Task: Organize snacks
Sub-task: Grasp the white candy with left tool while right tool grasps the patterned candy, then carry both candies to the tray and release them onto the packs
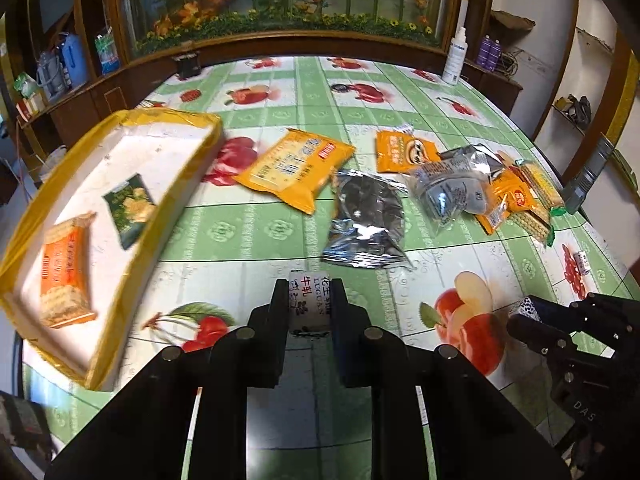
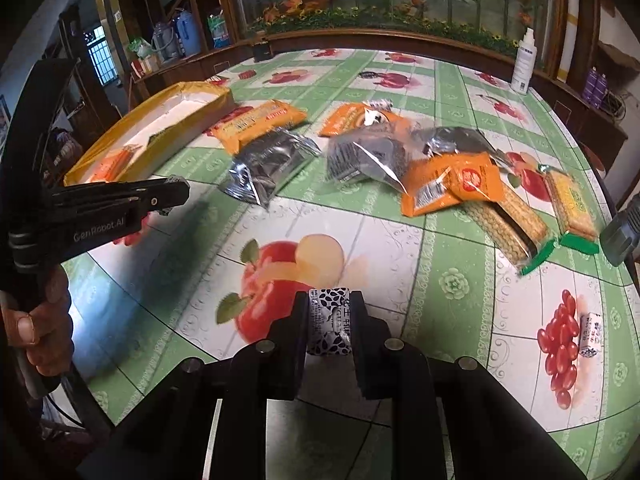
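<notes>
Candy (image 1: 308, 304) is pinched upright between the pads of the left gripper (image 1: 309, 307), another candy (image 2: 330, 322) is pinched by the right gripper (image 2: 330, 324), and the yellow-edged tray (image 1: 200, 160) is seen at ten o'clock, nearer the left hand's side.

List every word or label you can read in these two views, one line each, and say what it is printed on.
"LUGUAN" and "牛轧": white candy held in the left gripper.
"GenRobot.AI": side of the left gripper, in the right wrist view.
"DAS": partly cut off, on the right gripper.
Print on the yellow snack pack and other wrappers: too blurred to read.
</notes>
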Demonstrator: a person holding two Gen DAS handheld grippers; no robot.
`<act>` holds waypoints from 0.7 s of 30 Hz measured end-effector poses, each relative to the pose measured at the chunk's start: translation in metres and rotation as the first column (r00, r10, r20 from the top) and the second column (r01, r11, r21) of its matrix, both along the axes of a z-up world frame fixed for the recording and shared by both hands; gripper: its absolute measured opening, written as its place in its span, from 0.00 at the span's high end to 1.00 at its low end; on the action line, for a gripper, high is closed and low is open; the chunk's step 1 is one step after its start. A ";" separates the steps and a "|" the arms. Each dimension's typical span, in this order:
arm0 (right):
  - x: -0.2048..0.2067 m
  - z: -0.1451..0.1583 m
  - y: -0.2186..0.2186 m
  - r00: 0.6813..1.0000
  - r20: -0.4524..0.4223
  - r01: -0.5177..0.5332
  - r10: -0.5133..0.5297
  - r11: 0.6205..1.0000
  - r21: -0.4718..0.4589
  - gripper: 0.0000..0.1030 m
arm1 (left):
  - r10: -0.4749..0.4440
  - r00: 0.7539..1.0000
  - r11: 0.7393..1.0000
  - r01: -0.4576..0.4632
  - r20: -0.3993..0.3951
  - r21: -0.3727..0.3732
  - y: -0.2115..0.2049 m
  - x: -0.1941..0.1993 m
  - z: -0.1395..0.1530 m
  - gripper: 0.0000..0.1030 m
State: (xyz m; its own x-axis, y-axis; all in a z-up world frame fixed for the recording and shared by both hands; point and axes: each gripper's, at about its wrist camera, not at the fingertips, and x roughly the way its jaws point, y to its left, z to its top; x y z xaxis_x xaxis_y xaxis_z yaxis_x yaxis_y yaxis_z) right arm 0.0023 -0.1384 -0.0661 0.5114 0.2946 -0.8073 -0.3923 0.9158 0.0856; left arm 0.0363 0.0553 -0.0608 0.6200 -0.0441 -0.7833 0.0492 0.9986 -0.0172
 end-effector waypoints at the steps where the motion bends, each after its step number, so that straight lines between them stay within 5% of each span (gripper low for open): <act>1: 0.000 0.002 0.003 1.000 0.004 -0.007 0.007 1.000 0.004 0.81 | 0.016 1.000 1.000 -0.016 0.008 0.013 0.004 -0.002 0.002 0.84; 21: 0.015 0.039 0.106 0.975 0.063 -0.217 0.212 0.973 0.079 0.81 | 0.243 0.969 0.969 -0.245 0.054 0.039 0.092 -0.021 0.015 0.84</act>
State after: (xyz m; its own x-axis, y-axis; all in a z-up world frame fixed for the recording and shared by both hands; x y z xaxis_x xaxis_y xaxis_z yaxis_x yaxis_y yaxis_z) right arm 0.0171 -0.0327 -0.0268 0.4706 0.4685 -0.7477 -0.5848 0.8001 0.1332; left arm 0.0151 0.1474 -0.0458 0.6449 0.1476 -0.7499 -0.1963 0.9802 0.0241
